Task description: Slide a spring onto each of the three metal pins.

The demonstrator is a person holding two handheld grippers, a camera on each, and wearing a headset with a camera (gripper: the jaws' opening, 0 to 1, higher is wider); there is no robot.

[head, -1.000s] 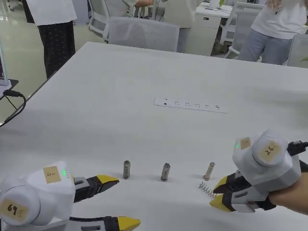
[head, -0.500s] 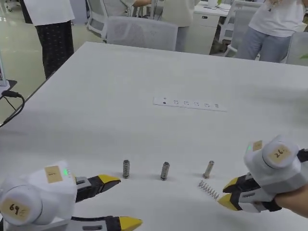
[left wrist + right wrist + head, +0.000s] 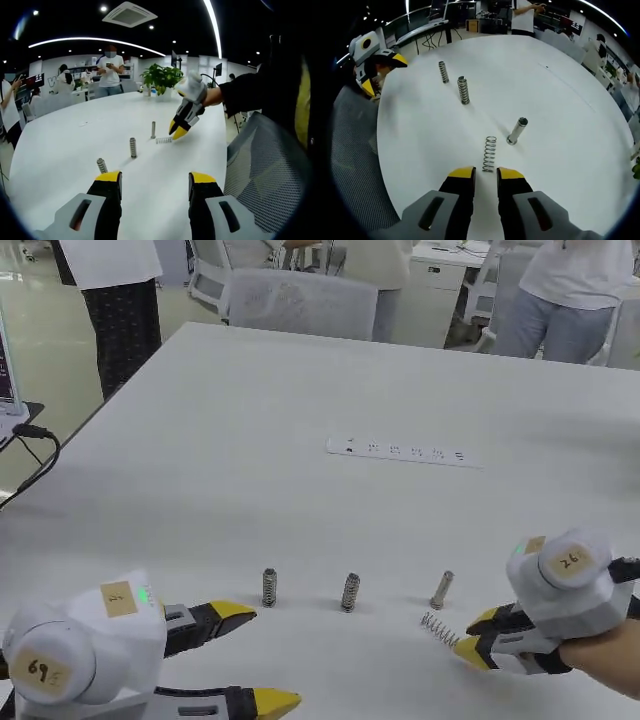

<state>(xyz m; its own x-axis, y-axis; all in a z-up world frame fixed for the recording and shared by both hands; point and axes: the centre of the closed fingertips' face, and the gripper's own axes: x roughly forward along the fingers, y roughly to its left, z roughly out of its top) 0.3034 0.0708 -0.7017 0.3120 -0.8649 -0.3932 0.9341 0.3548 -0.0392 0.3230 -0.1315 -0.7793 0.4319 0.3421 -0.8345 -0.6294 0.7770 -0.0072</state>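
Loose spring (image 3: 489, 153) lies flat on the table (image 3: 300, 390), at the centre of my right gripper view. It sits just ahead of the right gripper (image 3: 485, 174), in line with the gap between the tips and, as far as I can see, not touching. Jaws stand a narrow gap apart, holding nothing. Bare pin (image 3: 516, 131) stands just right of the spring. Near sprung pin (image 3: 464, 90) and far sprung pin (image 3: 442, 71) are upper left. Left gripper (image 3: 255, 655), lower left of head view: jaws wide apart, empty.

Open tabletop (image 3: 300, 380) around power strip (image 3: 403, 452), row of upright pins (image 3: 350, 592) near front, loose spring (image 3: 437, 628) beside
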